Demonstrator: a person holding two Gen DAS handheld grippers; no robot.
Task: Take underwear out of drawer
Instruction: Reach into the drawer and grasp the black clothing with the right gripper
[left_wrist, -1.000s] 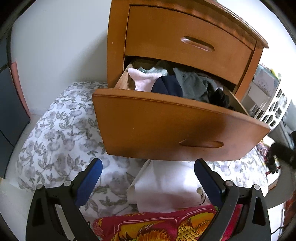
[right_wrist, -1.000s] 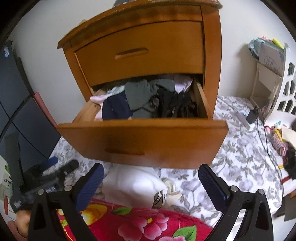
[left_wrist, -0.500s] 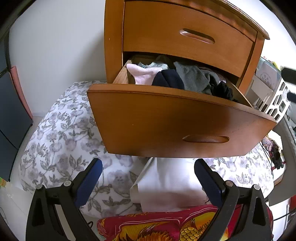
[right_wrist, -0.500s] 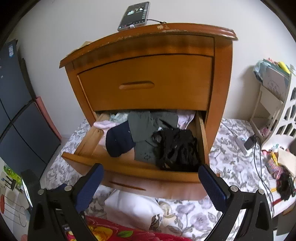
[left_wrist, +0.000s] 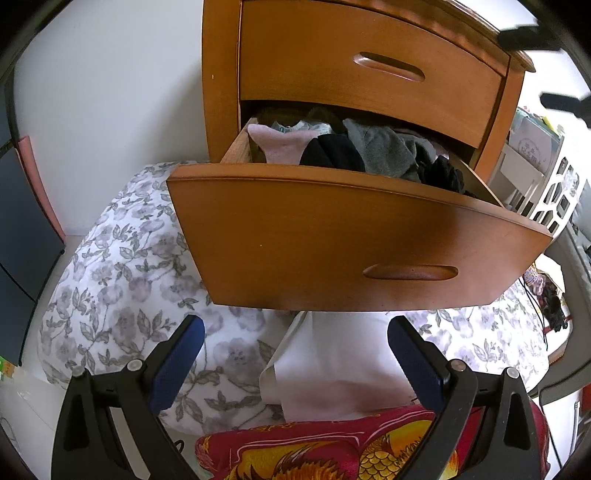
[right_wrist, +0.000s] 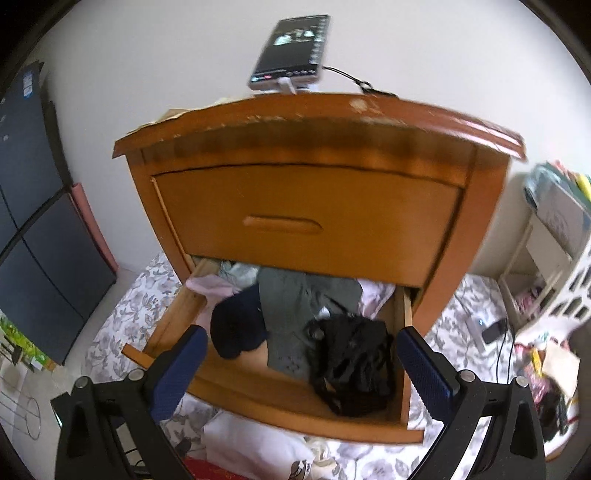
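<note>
Over the drawer: right gripper (right_wrist: 299, 354) spread wide, empty, above black crumpled underwear (right_wrist: 354, 365).
Below: left gripper (left_wrist: 295, 350) released, facing pulled-out wooden drawer (left_wrist: 332, 243).

nightstand top (right_wrist: 369, 110) blurred, drawer (left_wrist: 332, 240) contents half-hidden

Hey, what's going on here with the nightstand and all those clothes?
A person holding a gripper in each hand is going after underwear in the open lower drawer of a wooden nightstand. The right gripper hangs above the drawer with its jaws open and empty, over a black garment lying beside a grey one and a navy one. The left gripper is lower, in front of the drawer face, also open and empty. Nothing has been taken out yet.
</note>
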